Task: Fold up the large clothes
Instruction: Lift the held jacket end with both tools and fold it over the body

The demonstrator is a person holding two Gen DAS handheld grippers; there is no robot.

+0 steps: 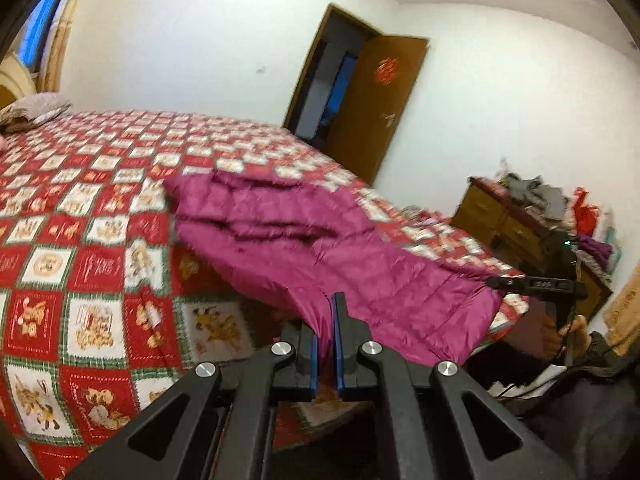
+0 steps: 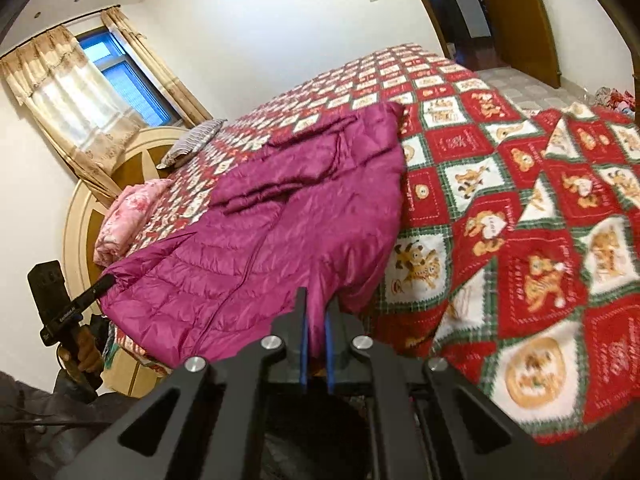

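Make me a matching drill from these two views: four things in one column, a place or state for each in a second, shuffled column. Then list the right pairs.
Things:
1. jacket
2. door
3. pink blanket
4. left tool

Places or states:
A. folded, by the headboard
B. shut on the jacket's near edge
C. spread on the bed
D. standing open

Pairs: 1-C, 2-D, 3-A, 4-B
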